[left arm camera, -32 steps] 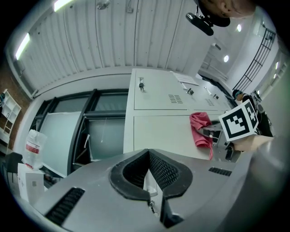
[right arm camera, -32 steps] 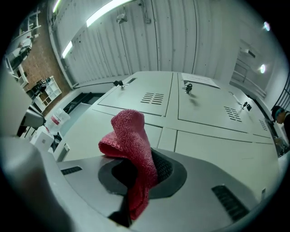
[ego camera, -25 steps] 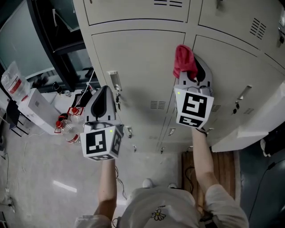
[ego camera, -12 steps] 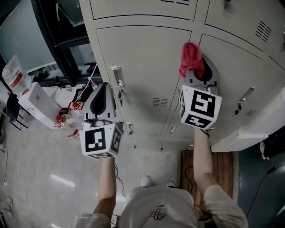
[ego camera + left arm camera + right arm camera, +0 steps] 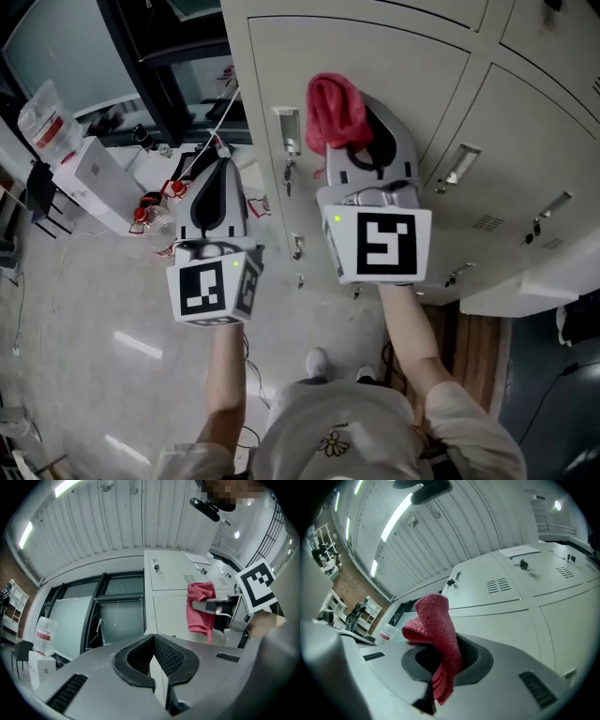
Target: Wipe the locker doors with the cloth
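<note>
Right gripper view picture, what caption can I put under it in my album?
The right gripper, shut on a red cloth, points at the pale locker doors.

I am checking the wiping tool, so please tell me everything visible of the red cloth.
The red cloth is a soft, knitted-looking rag, bunched and folded. The right claw is shut on it; one lump stands beyond the jaws and a tail hangs from them. It is held close to a grey locker door; contact with the door cannot be told.
</note>
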Action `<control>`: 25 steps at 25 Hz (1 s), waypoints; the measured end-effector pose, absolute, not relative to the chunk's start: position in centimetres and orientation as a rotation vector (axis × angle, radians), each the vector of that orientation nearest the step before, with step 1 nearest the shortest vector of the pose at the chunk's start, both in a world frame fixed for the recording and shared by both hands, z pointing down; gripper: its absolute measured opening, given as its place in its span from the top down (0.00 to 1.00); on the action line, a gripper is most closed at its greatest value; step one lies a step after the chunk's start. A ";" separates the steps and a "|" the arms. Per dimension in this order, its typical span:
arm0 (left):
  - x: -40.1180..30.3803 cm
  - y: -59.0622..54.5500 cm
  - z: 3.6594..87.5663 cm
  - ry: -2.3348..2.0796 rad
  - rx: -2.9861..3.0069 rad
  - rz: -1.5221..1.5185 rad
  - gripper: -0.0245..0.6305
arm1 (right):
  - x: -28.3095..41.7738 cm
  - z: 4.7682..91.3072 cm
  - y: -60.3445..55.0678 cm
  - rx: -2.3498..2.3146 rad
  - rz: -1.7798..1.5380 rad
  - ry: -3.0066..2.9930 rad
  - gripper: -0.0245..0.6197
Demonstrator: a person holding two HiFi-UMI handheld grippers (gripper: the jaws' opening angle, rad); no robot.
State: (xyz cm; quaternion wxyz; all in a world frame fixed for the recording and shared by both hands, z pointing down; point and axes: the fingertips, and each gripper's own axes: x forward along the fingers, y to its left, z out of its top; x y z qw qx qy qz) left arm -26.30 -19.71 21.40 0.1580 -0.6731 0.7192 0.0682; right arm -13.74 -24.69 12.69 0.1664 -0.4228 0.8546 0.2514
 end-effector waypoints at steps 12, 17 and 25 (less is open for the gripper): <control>-30.9 -17.9 23.9 2.157 -1.870 0.204 0.94 | -24.2 21.3 -28.2 -1.268 0.732 2.643 0.91; -31.5 -18.1 24.6 2.161 -1.878 0.200 0.94 | -25.0 22.5 -28.9 -1.323 0.799 2.647 0.91; -31.0 -18.9 24.7 2.139 -1.903 0.195 0.94 | -24.5 22.4 -28.8 -1.345 0.839 2.628 0.91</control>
